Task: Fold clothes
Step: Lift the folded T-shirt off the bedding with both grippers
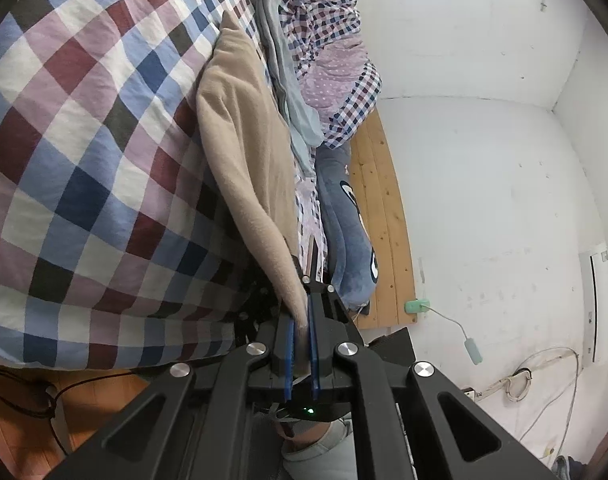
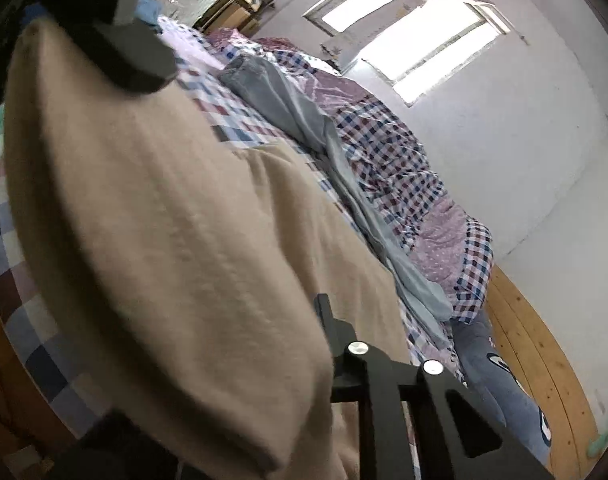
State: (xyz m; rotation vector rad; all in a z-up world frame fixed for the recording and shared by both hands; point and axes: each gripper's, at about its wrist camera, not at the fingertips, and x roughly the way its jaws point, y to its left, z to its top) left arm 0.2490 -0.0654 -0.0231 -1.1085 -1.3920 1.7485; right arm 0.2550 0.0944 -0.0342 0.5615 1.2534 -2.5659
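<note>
A beige fleece garment (image 1: 244, 132) lies stretched over the checked bedspread (image 1: 84, 152). My left gripper (image 1: 302, 320) is shut on one end of it, the cloth pinched between the blue pads (image 1: 312, 344). In the right wrist view the same beige garment (image 2: 164, 260) fills the foreground and drapes over my right gripper (image 2: 323, 344). Only one black finger (image 2: 331, 328) shows, so I cannot tell its state. The other gripper's black body (image 2: 124, 56) shows at the garment's far end.
A grey-blue garment (image 1: 288, 80) (image 2: 304, 120) lies beside the beige one. A crumpled checked and dotted quilt (image 2: 403, 168) and a blue plush pillow (image 1: 343, 216) (image 2: 499, 380) sit along the wooden bed edge (image 1: 383, 220) by the white wall. Cables lie on the floor (image 1: 543, 376).
</note>
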